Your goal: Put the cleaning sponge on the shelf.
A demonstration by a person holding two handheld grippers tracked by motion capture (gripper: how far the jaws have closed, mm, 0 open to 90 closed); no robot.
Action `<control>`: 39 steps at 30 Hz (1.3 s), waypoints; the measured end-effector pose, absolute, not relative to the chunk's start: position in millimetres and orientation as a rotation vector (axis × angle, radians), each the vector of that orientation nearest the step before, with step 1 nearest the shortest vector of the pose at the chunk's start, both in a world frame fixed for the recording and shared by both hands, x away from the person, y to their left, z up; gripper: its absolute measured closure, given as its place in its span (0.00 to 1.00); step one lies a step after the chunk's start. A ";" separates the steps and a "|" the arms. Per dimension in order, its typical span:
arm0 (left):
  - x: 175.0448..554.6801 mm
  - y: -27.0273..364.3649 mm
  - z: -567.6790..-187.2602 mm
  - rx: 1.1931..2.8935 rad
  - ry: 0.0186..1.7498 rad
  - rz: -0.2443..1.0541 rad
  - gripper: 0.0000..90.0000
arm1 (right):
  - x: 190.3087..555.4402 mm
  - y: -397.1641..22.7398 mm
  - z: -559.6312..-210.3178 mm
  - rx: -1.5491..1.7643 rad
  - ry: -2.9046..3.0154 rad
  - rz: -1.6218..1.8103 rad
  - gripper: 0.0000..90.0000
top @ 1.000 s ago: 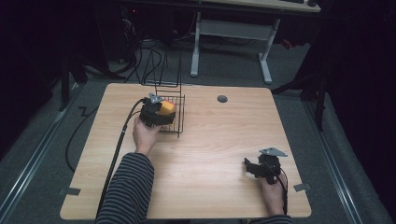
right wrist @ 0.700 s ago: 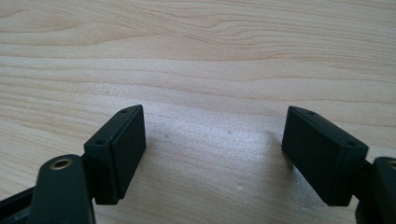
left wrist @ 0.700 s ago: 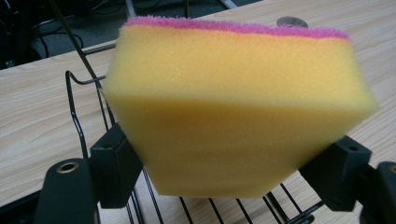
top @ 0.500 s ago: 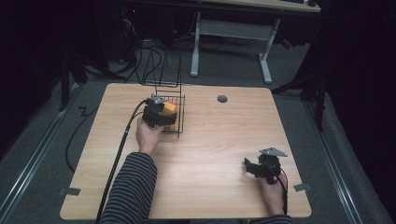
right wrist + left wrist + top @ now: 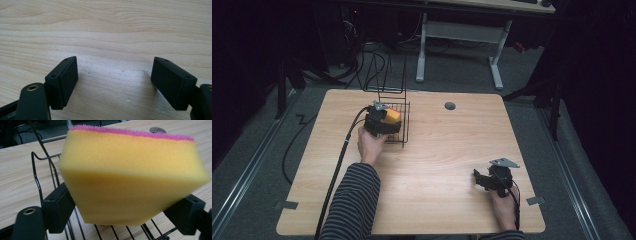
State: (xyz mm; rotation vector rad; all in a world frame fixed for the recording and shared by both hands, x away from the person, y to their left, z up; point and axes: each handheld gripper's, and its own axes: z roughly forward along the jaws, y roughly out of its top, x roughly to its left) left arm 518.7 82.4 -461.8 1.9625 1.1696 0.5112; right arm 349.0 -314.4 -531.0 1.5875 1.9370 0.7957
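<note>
Light wood-grain desk (image 5: 437, 150) bare ahead of both sets of jaws apart from the rack. Black wire rack basket (image 5: 399, 122) directly under and beyond the left jaws; in the left gripper view its wires (image 5: 50, 170) run below and to the left. Left gripper (image 5: 382, 121) clamped on the yellow foam sponge with pink scouring top (image 5: 130, 177), jaws pressing its two lower sides, pink face away from the camera, sponge raised above the basket floor, not touching it. Likely step: placing the sponge in the basket. Best lowered until the foam rests on the wires before releasing; foam is squeezed, so likely to spring on release. Worth keeping the jaws clear of the rim wires. Right gripper (image 5: 493, 179) low over bare desk, well apart from the basket, jaws wide apart, nothing between them.
</note>
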 end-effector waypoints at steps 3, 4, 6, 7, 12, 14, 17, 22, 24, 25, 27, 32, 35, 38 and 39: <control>519.3 83.3 -462.2 1.964 1.177 0.503 0.17 | 349.0 -314.5 -531.0 1.587 1.937 0.795 0.24; 519.4 83.5 -462.4 1.963 1.177 0.501 0.17 | 348.9 -314.2 -531.0 1.591 1.935 0.797 0.24; 519.5 83.6 -462.6 1.963 1.176 0.498 0.16 | 348.9 -314.2 -531.0 1.591 1.935 0.796 0.24; 519.4 83.6 -462.9 1.968 1.172 0.497 0.16 | 348.9 -314.2 -531.0 1.592 1.935 0.796 0.24; 518.8 83.5 -462.7 1.975 1.166 0.492 0.14 | 348.9 -314.2 -531.0 1.592 1.935 0.796 0.24; 518.7 83.7 -462.7 1.977 1.163 0.489 0.12 | 348.9 -314.2 -531.0 1.592 1.935 0.796 0.24; 518.2 83.6 -462.8 1.986 1.162 0.482 0.10 | 348.9 -314.2 -531.0 1.592 1.935 0.796 0.24; 516.7 84.2 -461.2 1.994 1.156 0.479 0.08 | 348.9 -314.2 -531.0 1.592 1.935 0.796 0.24; 515.8 84.4 -460.5 1.999 1.152 0.475 0.07 | 348.9 -314.2 -531.0 1.592 1.935 0.796 0.24; 515.8 84.4 -460.5 1.999 1.152 0.475 0.06 | 348.9 -314.2 -531.0 1.592 1.935 0.796 0.24; 514.7 84.6 -459.9 2.016 1.145 0.473 0.05 | 348.9 -314.2 -531.0 1.592 1.935 0.796 0.24; 509.1 84.3 -457.7 2.034 1.126 0.467 0.03 | 348.9 -314.2 -531.0 1.592 1.935 0.796 0.24; 506.7 85.4 -456.4 2.035 1.124 0.458 0.02 | 348.9 -314.2 -531.0 1.592 1.935 0.796 0.24; 502.7 87.2 -454.5 2.024 1.116 0.468 0.02 | 349.0 -314.5 -531.0 1.587 1.937 0.796 0.24; 501.0 88.4 -453.9 2.014 1.114 0.469 0.03 | 348.9 -314.2 -531.0 1.592 1.935 0.797 0.24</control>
